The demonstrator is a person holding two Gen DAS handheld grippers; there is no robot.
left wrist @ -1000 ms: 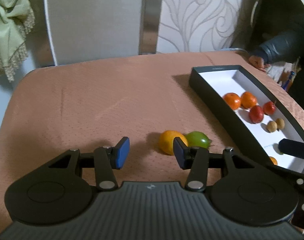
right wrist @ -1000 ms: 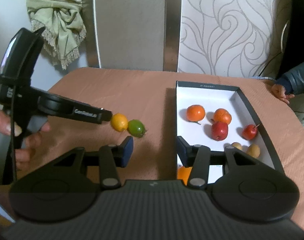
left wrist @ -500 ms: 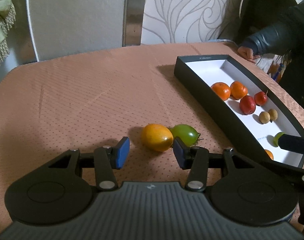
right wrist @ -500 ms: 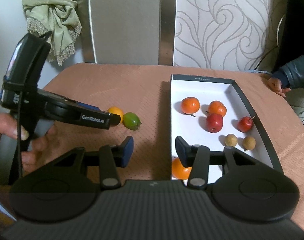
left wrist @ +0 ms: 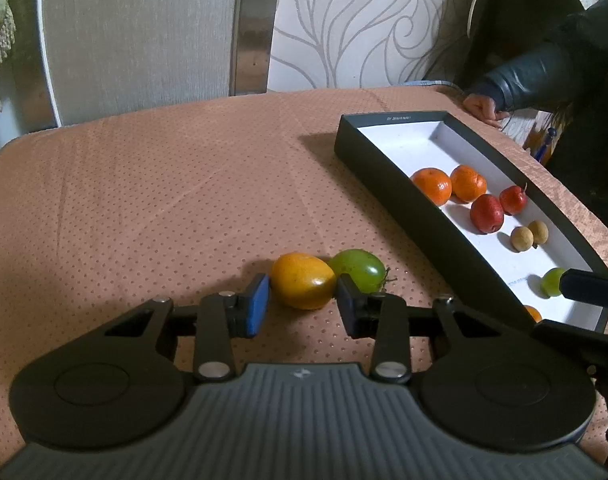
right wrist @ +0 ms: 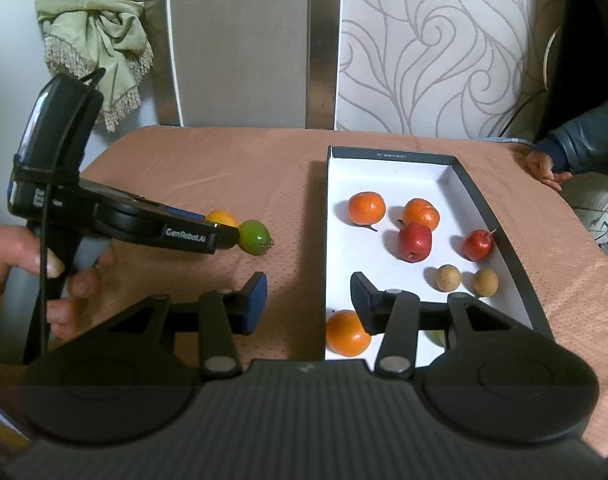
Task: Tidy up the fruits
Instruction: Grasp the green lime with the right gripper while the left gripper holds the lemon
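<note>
Salmon dotted cloth covers the worktop (left wrist: 143, 200), with a pale chair back and swirl-patterned panel behind it. Nearest, the left tool (left wrist: 301, 306) stands spread, its two pads flanking one yellow-orange fruit (left wrist: 303, 286) without clearly gripping it; one green fruit (left wrist: 358, 270) touches that fruit on the far side. The right tool (right wrist: 308, 296) hangs released over the near end of the black box (right wrist: 500, 216), partly hiding an orange (right wrist: 346, 334) and a greenish fruit. Farther in lie two oranges (right wrist: 366, 208), two red fruits (right wrist: 414, 242) and two tan balls (right wrist: 448, 278).
</note>
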